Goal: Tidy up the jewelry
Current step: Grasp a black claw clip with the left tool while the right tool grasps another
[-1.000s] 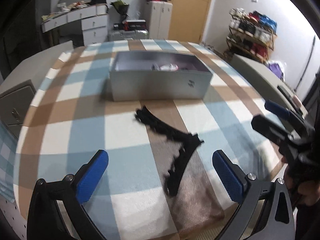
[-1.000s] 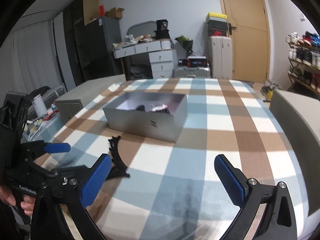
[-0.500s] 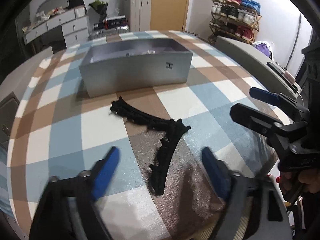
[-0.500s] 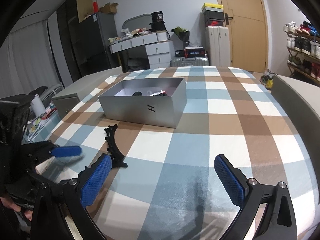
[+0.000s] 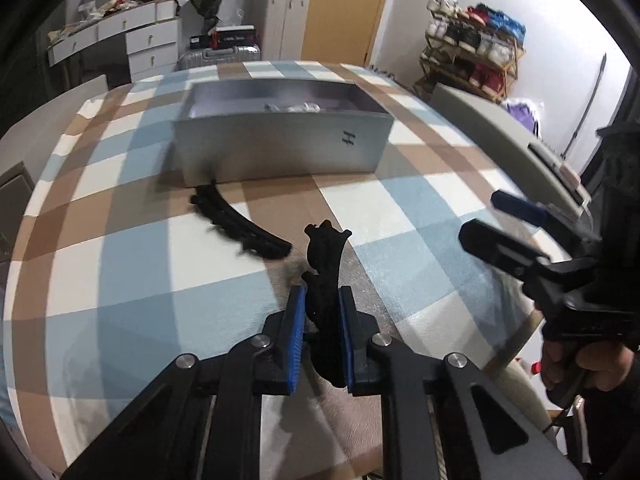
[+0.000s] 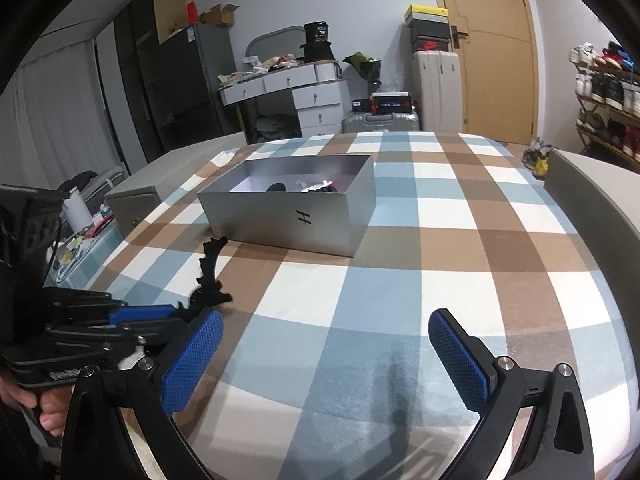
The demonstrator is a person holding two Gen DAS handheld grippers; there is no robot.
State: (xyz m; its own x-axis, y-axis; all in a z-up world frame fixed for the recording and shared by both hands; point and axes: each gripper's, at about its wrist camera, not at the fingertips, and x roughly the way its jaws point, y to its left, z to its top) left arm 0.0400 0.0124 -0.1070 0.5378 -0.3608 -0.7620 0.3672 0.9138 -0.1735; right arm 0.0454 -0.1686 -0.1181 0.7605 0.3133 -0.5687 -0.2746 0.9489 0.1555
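A black V-shaped lace choker necklace (image 5: 326,276) lies on the checked tablecloth. My left gripper (image 5: 323,332) is shut on its near arm. The far arm (image 5: 240,228) stretches toward the silver box (image 5: 280,148). In the right wrist view the necklace (image 6: 208,276) runs from the box corner to my left gripper (image 6: 160,314) at lower left. The silver open box (image 6: 296,216) holds a few small dark and white items. My right gripper (image 6: 326,356) is open and empty above the cloth, to the right of the necklace.
The checked tablecloth (image 6: 440,240) covers a round table. Grey chair backs stand at the right (image 6: 592,208) and left (image 6: 136,200) edges. A white dresser (image 6: 312,100), suitcases and a shoe rack (image 5: 472,52) stand beyond the table.
My left gripper has moved down onto the necklace and closed on its near arm; it was open before. The right gripper has stayed open and nearly still.
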